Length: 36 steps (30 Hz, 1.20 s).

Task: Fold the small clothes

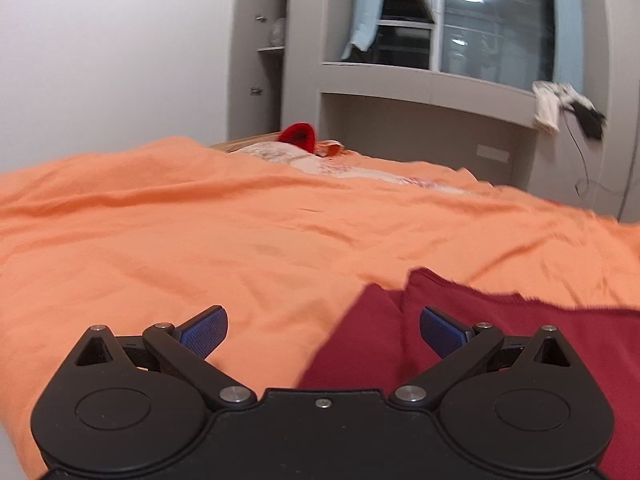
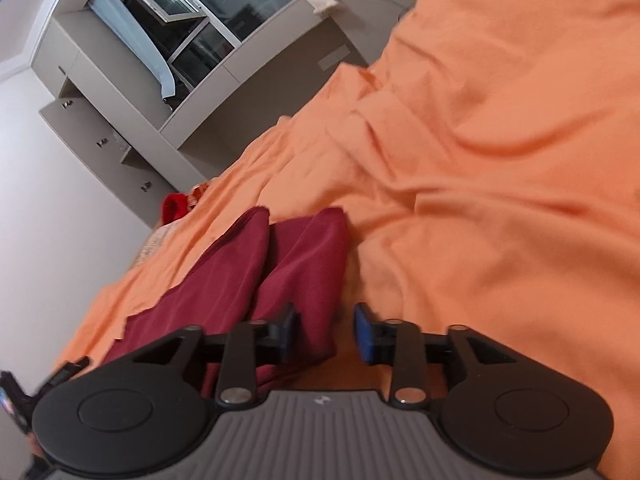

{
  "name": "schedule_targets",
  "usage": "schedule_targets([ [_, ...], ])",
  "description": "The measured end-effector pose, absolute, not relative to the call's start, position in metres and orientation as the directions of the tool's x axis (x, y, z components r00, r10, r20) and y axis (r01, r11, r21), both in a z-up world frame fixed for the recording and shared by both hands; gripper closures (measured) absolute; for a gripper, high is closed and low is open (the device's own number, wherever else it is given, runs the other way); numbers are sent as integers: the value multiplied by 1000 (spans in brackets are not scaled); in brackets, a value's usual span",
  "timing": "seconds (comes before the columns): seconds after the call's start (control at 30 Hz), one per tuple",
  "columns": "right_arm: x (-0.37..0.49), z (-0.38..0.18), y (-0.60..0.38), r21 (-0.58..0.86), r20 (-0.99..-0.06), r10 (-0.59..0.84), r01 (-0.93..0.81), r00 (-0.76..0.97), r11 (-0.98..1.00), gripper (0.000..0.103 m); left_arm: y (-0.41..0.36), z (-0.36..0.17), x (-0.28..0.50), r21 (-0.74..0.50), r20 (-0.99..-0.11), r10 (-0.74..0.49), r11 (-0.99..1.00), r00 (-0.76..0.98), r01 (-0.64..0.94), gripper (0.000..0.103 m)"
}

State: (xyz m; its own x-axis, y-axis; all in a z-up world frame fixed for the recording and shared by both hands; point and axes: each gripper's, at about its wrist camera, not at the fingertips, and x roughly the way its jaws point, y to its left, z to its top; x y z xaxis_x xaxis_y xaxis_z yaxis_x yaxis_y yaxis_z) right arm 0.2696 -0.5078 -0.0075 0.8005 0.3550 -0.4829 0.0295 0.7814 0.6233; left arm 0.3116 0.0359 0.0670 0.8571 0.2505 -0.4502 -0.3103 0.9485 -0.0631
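- Bed [image 1: 200, 220]: we see it covered by a creased orange sheet that fills most of both views.
- Dark red garment [image 1: 500, 340]: we find it lying flat on the sheet near the bed's near edge; in the right wrist view [image 2: 304, 256] it shows as two long folded lobes side by side, running away from us.
- Left tongs [image 1: 323, 334]: we hold them low over the sheet with the blue pads [image 1: 204, 336] spread wide; one pad is over bare sheet, the other over the garment's edge, and nothing is gripped.
- Right tongs [image 2: 326, 334]: narrowed to a middling gap. The edge of the garment's nearer lobe lies between the pads [image 2: 364, 332]; we cannot tell whether they press on it, as the view is blurred.
- Red knitted item [image 1: 298, 135]: at the bed's far end, beside a pale patterned cloth [image 1: 340, 164].
- Grey cabinet unit with a window [image 1: 480, 40]: beyond the bed's far edge.
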Motion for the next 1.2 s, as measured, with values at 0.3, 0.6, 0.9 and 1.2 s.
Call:
schedule_targets([
  [0.3,271,19,-484,495,-413,246,-10,877,869,31,81,56,314,-148,-547,275,898,791,-414,1],
  [0.6,316,33,-420,352,-400,331,-190,854,916,21,77,51,310,-120,-543,228,932,809,-343,1],
  [0.9,364,6,-400,281,-521,278,-145,807,949,86,68,47,311,-55,-543,250,942,801,-332,1],
  [1.2,326,13,-423,313,-468,264,-121,843,942,98,70,48,312,-62,-549,245,941,799,-331,1],
])
